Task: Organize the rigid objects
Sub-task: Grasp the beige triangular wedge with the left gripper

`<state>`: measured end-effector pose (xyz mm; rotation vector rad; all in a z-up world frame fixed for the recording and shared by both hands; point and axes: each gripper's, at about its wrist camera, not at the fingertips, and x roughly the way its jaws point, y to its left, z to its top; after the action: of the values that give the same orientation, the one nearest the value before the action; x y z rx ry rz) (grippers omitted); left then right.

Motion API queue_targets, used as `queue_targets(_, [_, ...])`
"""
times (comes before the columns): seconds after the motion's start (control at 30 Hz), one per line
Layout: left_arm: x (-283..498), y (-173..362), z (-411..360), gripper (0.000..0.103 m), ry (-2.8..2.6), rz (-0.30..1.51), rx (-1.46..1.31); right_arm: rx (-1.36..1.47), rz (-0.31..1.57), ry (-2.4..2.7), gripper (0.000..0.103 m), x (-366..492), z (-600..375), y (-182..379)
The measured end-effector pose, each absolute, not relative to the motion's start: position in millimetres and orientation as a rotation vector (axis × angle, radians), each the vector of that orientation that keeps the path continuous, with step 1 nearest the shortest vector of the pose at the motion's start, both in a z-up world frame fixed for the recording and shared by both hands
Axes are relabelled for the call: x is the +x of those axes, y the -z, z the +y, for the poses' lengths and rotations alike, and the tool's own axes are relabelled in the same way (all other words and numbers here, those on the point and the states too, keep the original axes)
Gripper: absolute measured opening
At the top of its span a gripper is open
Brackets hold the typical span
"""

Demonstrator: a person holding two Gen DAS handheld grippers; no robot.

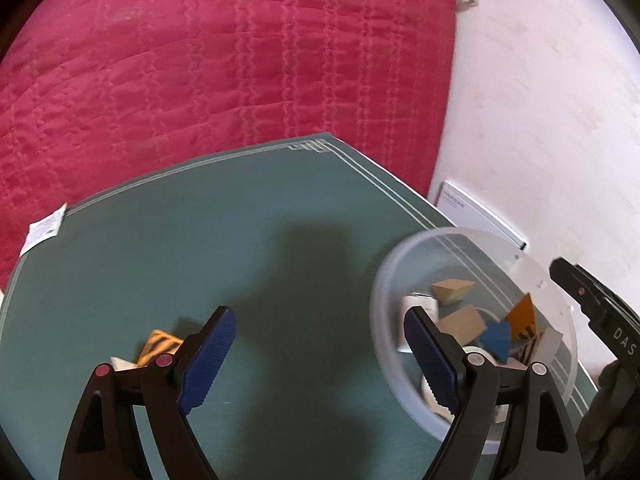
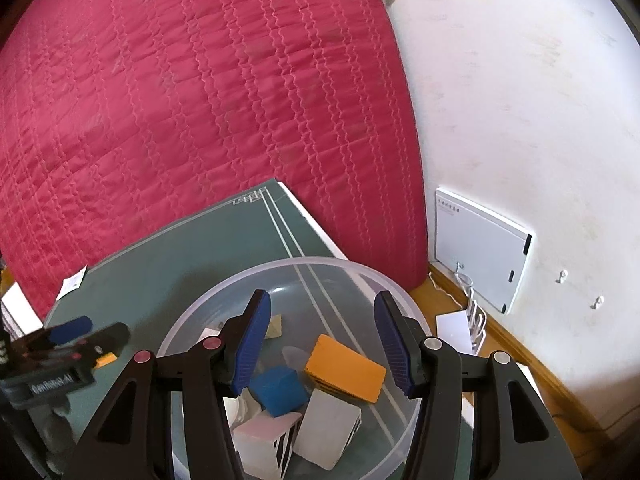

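Note:
My left gripper (image 1: 320,320) hangs open over the green mat (image 1: 240,220) with nothing between its blue pads. An orange striped block (image 1: 160,346) lies on the mat just left of its left finger, beside a pale piece half hidden by the finger. To the right stands a clear plastic bowl (image 1: 440,233) holding several blocks, among them a blue one (image 2: 280,390), an orange one (image 2: 344,368) and a white one (image 2: 328,432). My right gripper (image 2: 323,300) hovers over the bowl (image 2: 320,261), jaws apart and empty. The left gripper (image 2: 96,332) shows at the left edge.
A red quilted cover (image 2: 200,100) lies behind the mat. A white wall (image 2: 520,80) with a white panel (image 2: 480,248) is to the right, above a wooden floor strip (image 2: 520,352). A paper label (image 1: 44,232) sits at the mat's far left edge.

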<state>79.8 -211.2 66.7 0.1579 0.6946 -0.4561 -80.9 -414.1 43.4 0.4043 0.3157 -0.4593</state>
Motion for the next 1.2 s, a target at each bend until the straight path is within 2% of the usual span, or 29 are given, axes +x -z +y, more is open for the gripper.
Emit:
queue_targets(0.43, [91.0, -77.2, -127.3, 0.089, 0.289, 0.665, 0.105, 0.363, 0.336, 0.424, 0.055, -76.4, -400.5, -38.9])
queue_targets(0.73, [95.7, -54.8, -76.0, 0.089, 0.193, 0.704, 0.134, 0.340, 0.353, 0.406, 0.055, -71.8, -395.6, -36.3])
queue_targets(0.97, [91.9, -24.9, -69.4, 0.089, 0.203, 0.771, 0.147, 0.285, 0.369, 0.396, 0.055, -67.6, -380.6, -31.8])
queue_targets(1.2, [97.0, -18.1, -73.5, 0.089, 0.209, 0.786, 0.161, 0.243, 0.377, 0.385, 0.055, -64.9, -367.6, -31.3])
